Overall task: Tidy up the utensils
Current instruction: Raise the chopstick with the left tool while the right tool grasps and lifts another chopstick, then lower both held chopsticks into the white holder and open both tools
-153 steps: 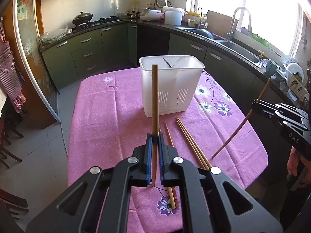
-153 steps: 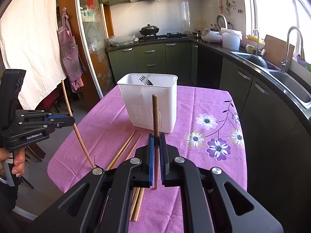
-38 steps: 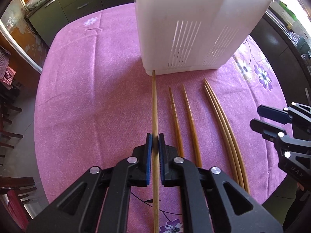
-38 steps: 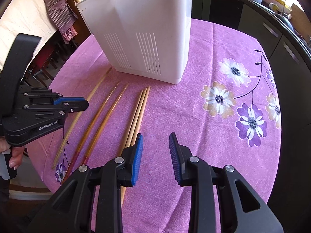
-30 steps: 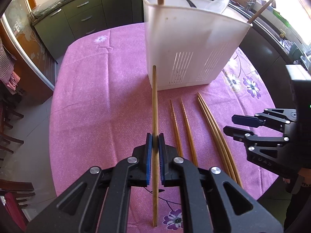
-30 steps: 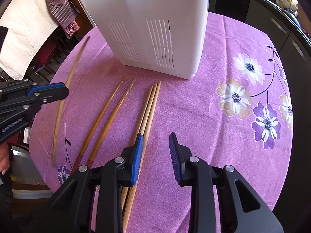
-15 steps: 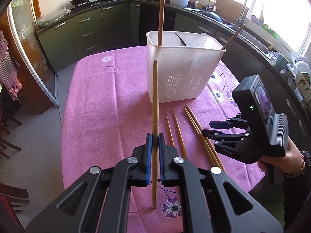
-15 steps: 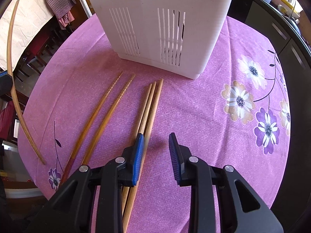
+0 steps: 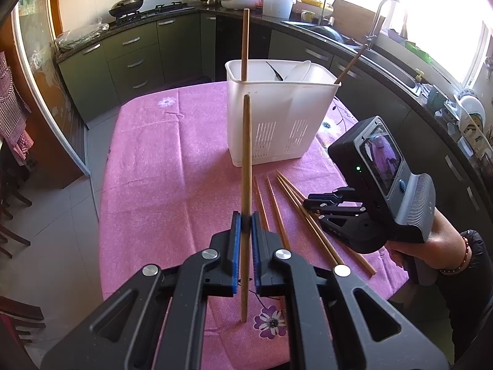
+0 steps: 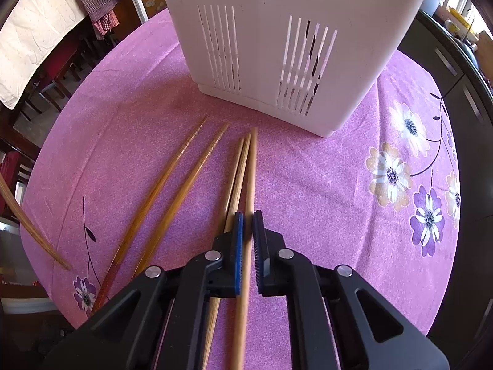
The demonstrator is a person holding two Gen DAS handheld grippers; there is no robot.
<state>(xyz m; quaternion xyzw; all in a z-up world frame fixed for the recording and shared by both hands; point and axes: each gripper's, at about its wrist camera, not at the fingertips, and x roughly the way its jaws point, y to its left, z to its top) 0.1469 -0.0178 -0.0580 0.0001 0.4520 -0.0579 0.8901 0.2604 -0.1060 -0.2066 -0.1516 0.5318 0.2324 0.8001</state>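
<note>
My left gripper (image 9: 243,225) is shut on a wooden chopstick (image 9: 246,154) and holds it upright above the pink table, short of the white utensil holder (image 9: 277,123). Two chopsticks (image 9: 244,43) stand in the holder. My right gripper (image 10: 246,231) is low over the table, its jaws closed around the rightmost pale chopstick (image 10: 251,172) of a group of three. Two darker chopsticks (image 10: 172,178) lie to their left. The holder (image 10: 292,40) stands just beyond. The right gripper also shows in the left wrist view (image 9: 308,205).
The table has a pink flowered cloth (image 9: 172,166). Kitchen counters, a sink (image 9: 385,49) and a stove run along the far side. Chairs (image 10: 27,92) stand off the table's left edge. The table edge is close on all sides.
My right gripper has dropped down and closed around the rightmost pale chopstick on the table. My left gripper has lifted its chopstick higher and drawn back from the holder.
</note>
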